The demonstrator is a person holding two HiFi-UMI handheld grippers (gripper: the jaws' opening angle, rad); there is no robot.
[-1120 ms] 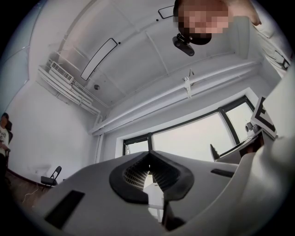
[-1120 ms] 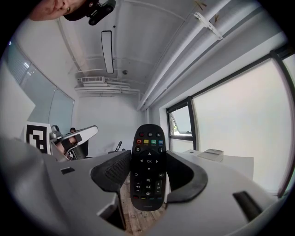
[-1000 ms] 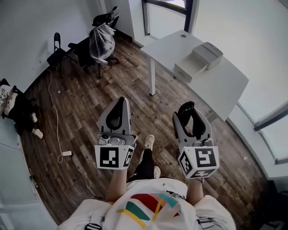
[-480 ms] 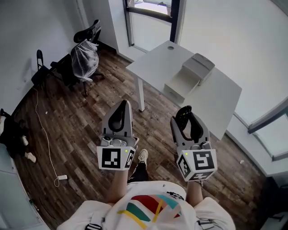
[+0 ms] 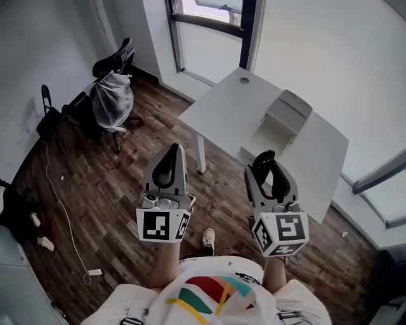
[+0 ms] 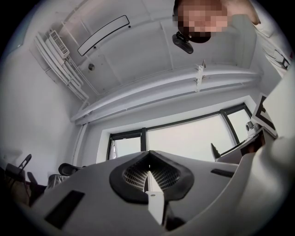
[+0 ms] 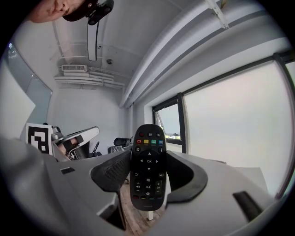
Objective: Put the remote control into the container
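My right gripper (image 5: 265,166) (image 7: 147,173) is shut on a black remote control (image 7: 148,167) (image 5: 262,162), which stands upright between the jaws with its buttons facing the camera. My left gripper (image 5: 169,159) (image 6: 148,174) is shut with nothing in it. Both are held up at chest height over the floor, jaws pointing up and forward. The container (image 5: 279,124), a pale open box with its lid tipped back, sits on the white table (image 5: 216,114) ahead of the right gripper.
A window (image 5: 206,9) lies beyond the table. At the left stand a black office chair (image 5: 114,57) and a chair under a plastic cover (image 5: 111,101). A cable (image 5: 57,197) trails over the wood floor (image 5: 114,190).
The view has shifted toward the table, which now lies closer and more central. Both grippers hold the same pose, the remote still gripped in the right one.
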